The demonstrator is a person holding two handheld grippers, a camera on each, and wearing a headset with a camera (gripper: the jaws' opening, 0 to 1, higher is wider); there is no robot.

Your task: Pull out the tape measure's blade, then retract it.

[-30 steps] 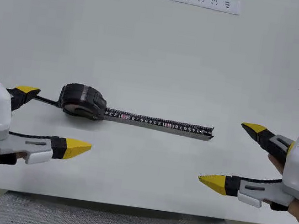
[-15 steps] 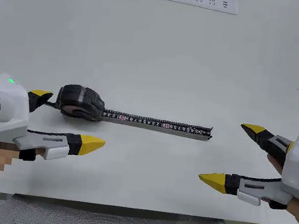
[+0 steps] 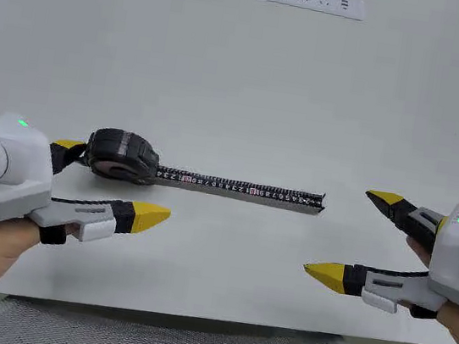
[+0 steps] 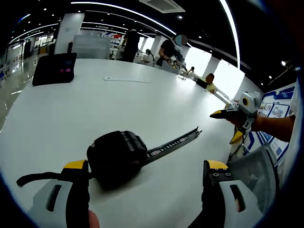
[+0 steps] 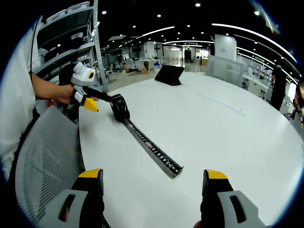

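Tape measure (image 3: 121, 155) lies on the tabletop (image 3: 242, 80), blade (image 3: 244, 190) out, left gripper (image 3: 115, 179) wide open beside it, right gripper (image 3: 341, 232) wide open too.

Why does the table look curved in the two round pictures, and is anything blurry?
Left gripper view: fisheye bends the table edge, tape measure sharp. Right gripper view: same bending, blade crisp. Head view: straight lines, even light, soft shadows.

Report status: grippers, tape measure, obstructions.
Left gripper open, tape measure case between its jaws. Right gripper open, short of the blade tip. Blade extended, flat on the table. Nothing blocking.
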